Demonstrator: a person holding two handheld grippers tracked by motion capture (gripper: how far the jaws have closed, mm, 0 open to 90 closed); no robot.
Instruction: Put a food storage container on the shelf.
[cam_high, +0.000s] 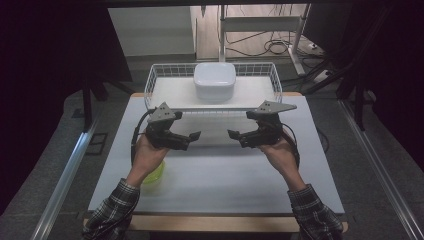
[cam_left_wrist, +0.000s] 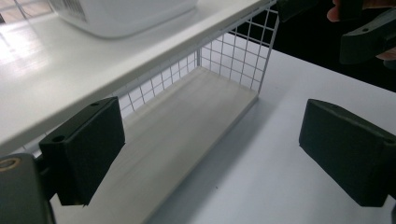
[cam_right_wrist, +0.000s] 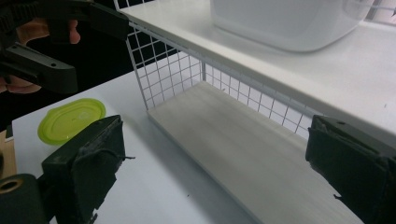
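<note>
Nearest you, a green lid (cam_high: 154, 173) lay flat on the white table (cam_high: 225, 175), partly under your left wrist, and showed clearly in the right gripper view (cam_right_wrist: 71, 119). Above it you held the left gripper (cam_high: 187, 138) and the right gripper (cam_high: 239, 137) level over the table, jaws facing each other across a gap, each spread wide with nothing between its pads. In the left gripper view the left gripper (cam_left_wrist: 210, 149) looked along the lower wooden shelf; the right gripper view showed the right gripper (cam_right_wrist: 215, 172) aimed likewise. Judged step: approach, nothing grasped yet. Beyond stood the wire rack (cam_high: 212, 90), its long axis running left to right across the table, open front toward you. On its upper shelf, about centred, sat the white container (cam_high: 215, 80), squarish, so no clear long axis or heading; it rested upright. Next move probably calls for lifting both grippers over the front rim and closing on the container's sides.
</note>
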